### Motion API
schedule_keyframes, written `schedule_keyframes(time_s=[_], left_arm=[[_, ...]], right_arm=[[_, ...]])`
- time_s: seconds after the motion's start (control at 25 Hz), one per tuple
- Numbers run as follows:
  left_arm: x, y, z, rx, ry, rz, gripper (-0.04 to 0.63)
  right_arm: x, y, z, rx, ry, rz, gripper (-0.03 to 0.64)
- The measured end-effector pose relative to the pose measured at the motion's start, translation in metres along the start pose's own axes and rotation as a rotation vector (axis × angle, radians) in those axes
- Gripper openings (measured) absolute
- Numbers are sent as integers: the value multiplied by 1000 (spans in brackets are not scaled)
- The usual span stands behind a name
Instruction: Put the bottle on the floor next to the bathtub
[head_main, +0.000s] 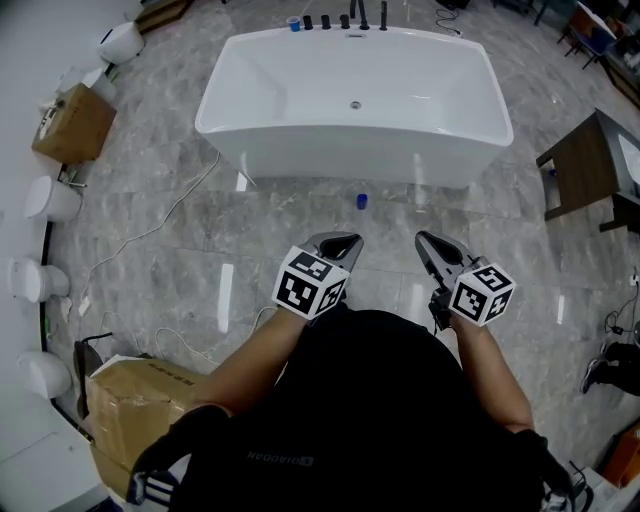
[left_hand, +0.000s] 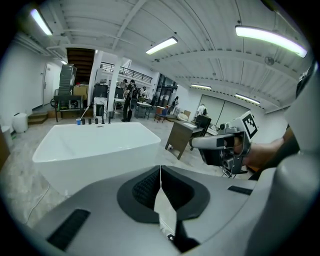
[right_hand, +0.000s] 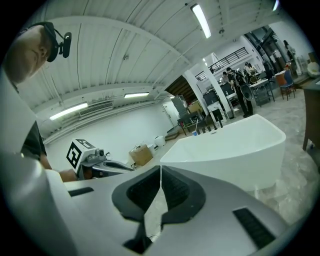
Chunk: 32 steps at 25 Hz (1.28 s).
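The person holds both tools low over the grey marble-tiled floor (head_main: 200, 230), in front of the white freestanding oval bathtub (head_main: 350, 150). The left gripper (head_main: 345, 243) is clenched: in its own view the 2 black ribbed pads (left_hand: 149, 189) meet along a thin line with nothing between them. The right gripper (head_main: 425, 240) is clenched in the same way, pads together and empty. The 2 tools sit side by side, apart from each other, tips pointing toward the tub.

The small blue bottle (head_main: 361, 201) stands on the floor just beside the tub's near wall, between the tub and the 2 grippers and touching neither of them. It looks very small from the head view, so its shape cannot be made out beyond a blue top.

On the tub's far rim stand a row of dark fittings (head_main: 345, 20) and 1 blue item (head_main: 293, 23). A brown cardboard box (head_main: 72, 122) lies at the left by the wall, and a second taped cardboard box (head_main: 135, 400) sits near the person's left elbow. A dark wooden table (head_main: 585, 160) stands to the right of the tub. A thin white cable (head_main: 165, 215) trails across the floor from the tub's left end.
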<state>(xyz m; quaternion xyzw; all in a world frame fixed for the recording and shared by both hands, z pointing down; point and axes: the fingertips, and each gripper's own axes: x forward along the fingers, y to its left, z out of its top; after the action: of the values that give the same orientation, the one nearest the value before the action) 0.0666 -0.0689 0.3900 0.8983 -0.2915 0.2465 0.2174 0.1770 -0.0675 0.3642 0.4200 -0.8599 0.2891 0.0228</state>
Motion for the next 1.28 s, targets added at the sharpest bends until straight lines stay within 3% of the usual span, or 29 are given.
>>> schedule_keyframes(time_s=[0.24,0.6,0.84,1.08,1.28], left_arm=[[-11,-39,-21,-37,-7,47,18],[-30,-59,-47,-86,-10,112,18],[-35,-42,-49,-87,-10,95,18],[-42,-26,-39,-16,24,47,18],[-51,4,-40,-16,37,41,18]], right_arm=[[-47,1,-22,4,10,17,40],[-75,0,-49,8,33,27,40],[-67,11,-48,-13,35,-1,41],[-51,24,-42,32,14,-32,41],[-25,35,-38,28,6,-51,41]])
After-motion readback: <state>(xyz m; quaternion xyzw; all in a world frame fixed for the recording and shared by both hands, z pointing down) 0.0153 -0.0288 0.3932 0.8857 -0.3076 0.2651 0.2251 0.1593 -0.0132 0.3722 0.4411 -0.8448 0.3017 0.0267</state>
